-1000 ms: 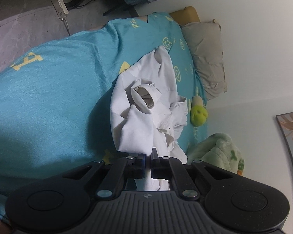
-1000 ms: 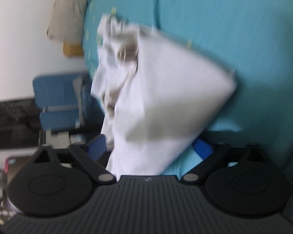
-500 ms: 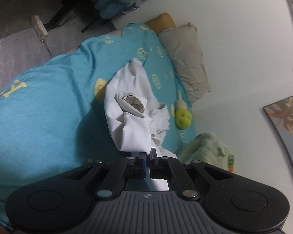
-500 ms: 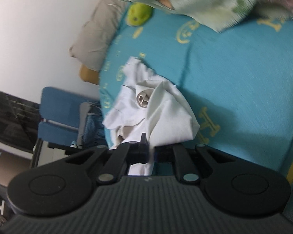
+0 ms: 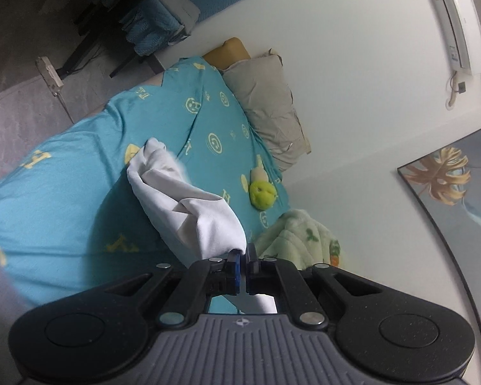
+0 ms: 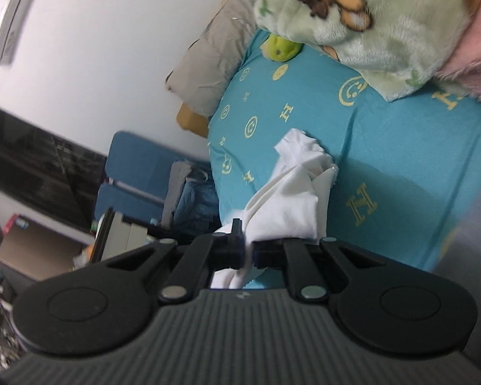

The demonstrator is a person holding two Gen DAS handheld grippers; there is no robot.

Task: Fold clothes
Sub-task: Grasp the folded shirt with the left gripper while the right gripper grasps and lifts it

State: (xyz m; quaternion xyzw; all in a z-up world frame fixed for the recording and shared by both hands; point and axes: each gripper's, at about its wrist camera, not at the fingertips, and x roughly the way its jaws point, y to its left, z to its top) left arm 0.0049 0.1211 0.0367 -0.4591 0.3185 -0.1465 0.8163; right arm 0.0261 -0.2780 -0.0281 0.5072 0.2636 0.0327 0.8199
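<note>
Both grippers pinch the white shirt mid-frame; they should probably pull apart so it hangs flat.

Teal patterned bed: white garment, pillow, green plush, blanket.

Each gripper, left and right, has a ribbed grey body, two black round side lobes, black linkage arms with silver pivot screws, and blue-edged black fingertips.
</note>
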